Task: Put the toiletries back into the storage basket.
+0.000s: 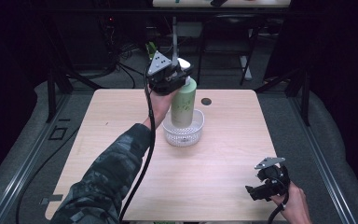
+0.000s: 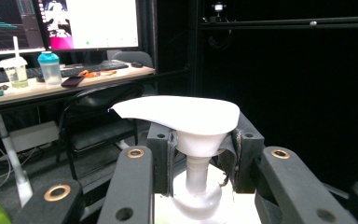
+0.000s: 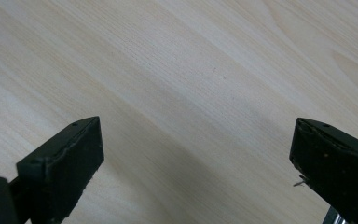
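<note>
A pale green pump bottle (image 1: 184, 102) with a white pump head (image 2: 182, 114) stands upright with its base inside a white perforated basket (image 1: 183, 135) at the table's middle. My left gripper (image 1: 173, 77) is shut on the bottle's white neck (image 2: 198, 170), just under the pump head, with both pads pressing on it. My right gripper (image 1: 260, 189) hovers low over the table's front right part, jaws wide apart with bare wood between them (image 3: 196, 154).
The light wooden table (image 1: 121, 121) has a small dark hole (image 1: 206, 101) near its far edge. Beyond it stand metal stands, cables, a chair (image 2: 102, 116) and a desk with monitors, cups and a keyboard.
</note>
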